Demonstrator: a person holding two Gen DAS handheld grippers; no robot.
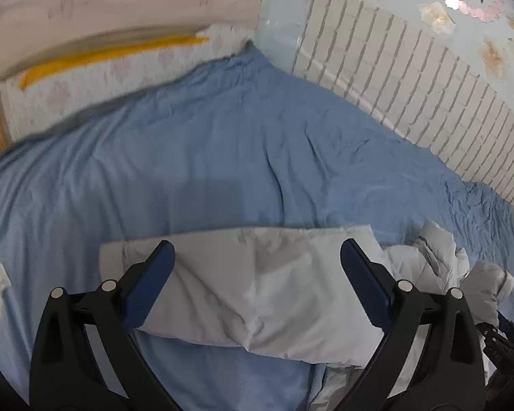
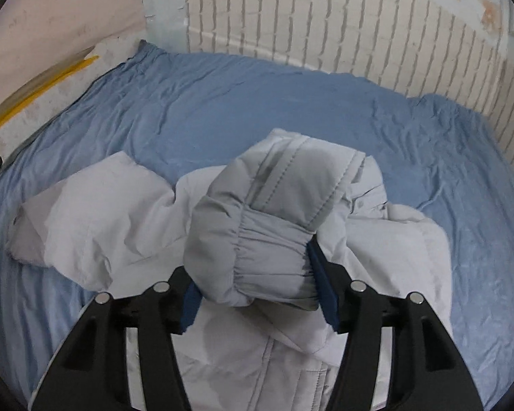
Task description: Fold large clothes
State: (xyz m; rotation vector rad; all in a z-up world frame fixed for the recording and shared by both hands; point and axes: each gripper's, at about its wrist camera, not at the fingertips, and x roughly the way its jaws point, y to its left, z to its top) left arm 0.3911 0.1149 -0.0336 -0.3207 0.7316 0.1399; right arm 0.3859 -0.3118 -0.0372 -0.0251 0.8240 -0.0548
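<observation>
Your right gripper [image 2: 253, 284] has the pale grey jacket's [image 2: 120, 226] gathered cuff [image 2: 257, 260] between its blue pads [image 2: 320, 291], both touching the fabric, a grip on the sleeve end lifted above the rest; your left gripper [image 1: 257, 274] stands with jaws wide apart over a flat sleeve [image 1: 257, 291], holding nothing; the jacket lies crumpled on a blue bedsheet [image 1: 205, 154]; a white brick-pattern wall [image 2: 325, 20] borders the bed.

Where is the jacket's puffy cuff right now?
In the right wrist view, the cuff sits mid-frame between the right gripper's jaws, raised over the pale jacket on the blue bedsheet.
</observation>
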